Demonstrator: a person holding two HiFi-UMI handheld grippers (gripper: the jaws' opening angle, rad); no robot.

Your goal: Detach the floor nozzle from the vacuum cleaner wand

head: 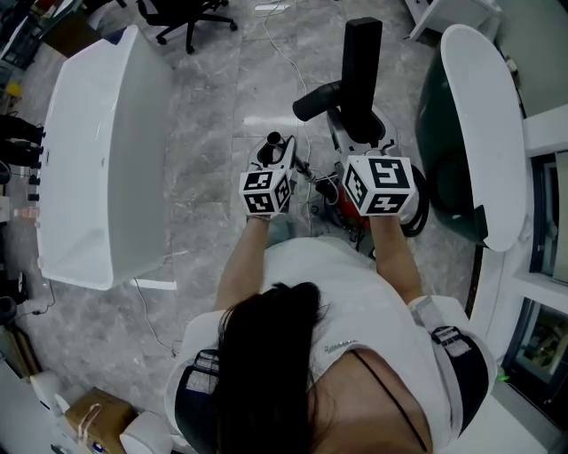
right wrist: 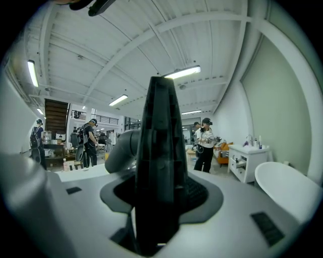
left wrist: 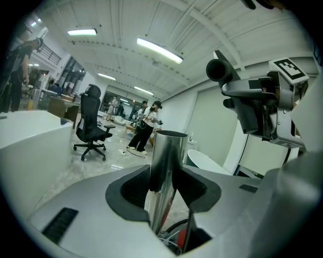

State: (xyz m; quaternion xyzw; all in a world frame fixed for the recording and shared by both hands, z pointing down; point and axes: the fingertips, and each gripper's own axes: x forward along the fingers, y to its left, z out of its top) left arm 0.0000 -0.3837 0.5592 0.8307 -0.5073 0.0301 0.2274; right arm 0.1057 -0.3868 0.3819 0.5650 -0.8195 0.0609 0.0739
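Note:
My left gripper (left wrist: 164, 190) is shut on the shiny metal wand (left wrist: 166, 166), which stands upright with its open top end showing. In the head view this gripper (head: 275, 158) sits left of centre, with the wand's end (head: 273, 139) just beyond it. My right gripper (right wrist: 161, 197) is shut on the black floor nozzle (right wrist: 161, 161). The nozzle (head: 362, 62) stands tall in the head view, its grey neck (head: 315, 102) pointing left toward the wand. Seen from the left gripper, the neck's open mouth (left wrist: 218, 70) hangs apart from the wand, up and to the right.
A white bathtub (head: 106, 160) lies on the left and another tub (head: 484, 115) on the right. The red vacuum body and cables (head: 333, 191) sit on the marble floor between the grippers. An office chair (head: 186, 18) and people (left wrist: 144, 126) are farther off.

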